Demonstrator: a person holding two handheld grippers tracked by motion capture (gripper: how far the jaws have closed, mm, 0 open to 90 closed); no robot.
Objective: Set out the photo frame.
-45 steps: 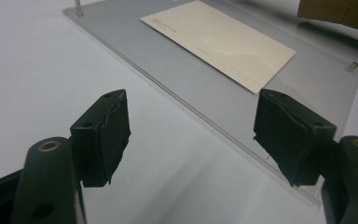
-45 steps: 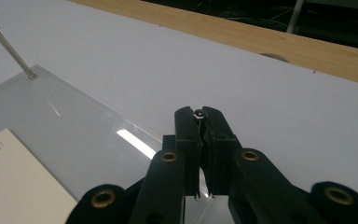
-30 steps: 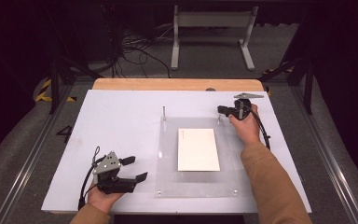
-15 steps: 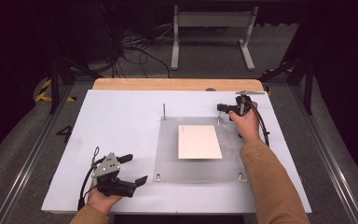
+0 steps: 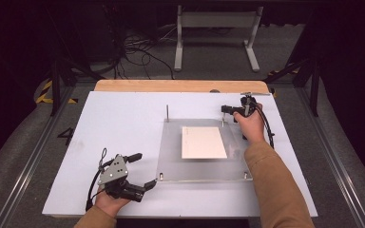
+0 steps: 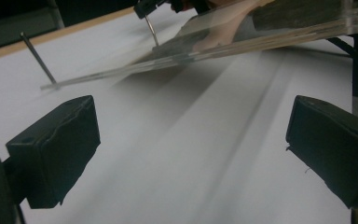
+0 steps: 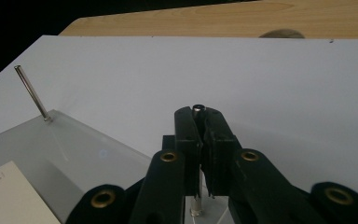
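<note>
A clear acrylic plate (image 5: 171, 156) lies mid-table with a white card (image 5: 203, 142) on it. Thin metal pins stand at its far corners. My right gripper (image 5: 224, 110) is shut on the far-right pin (image 5: 223, 119). In the right gripper view the jaws (image 7: 199, 116) pinch the pin, whose top (image 7: 198, 108) pokes out just above them. The far-left pin (image 7: 30, 91) stands free. My left gripper (image 5: 142, 170) rests open near the table's front left, its jaws (image 6: 191, 135) wide apart over bare tabletop, facing the plate's edge (image 6: 214, 46).
The white table top (image 5: 123, 123) has a wooden strip (image 5: 180, 86) along its far edge. Short posts sit at the plate's near corners (image 5: 161, 176). Cables and a metal stand (image 5: 216, 28) lie on the floor beyond.
The right hand has shifted slightly left at the far-right pin. The plate's near edge now lies farther from the table front than one second ago. The left gripper has barely moved.
</note>
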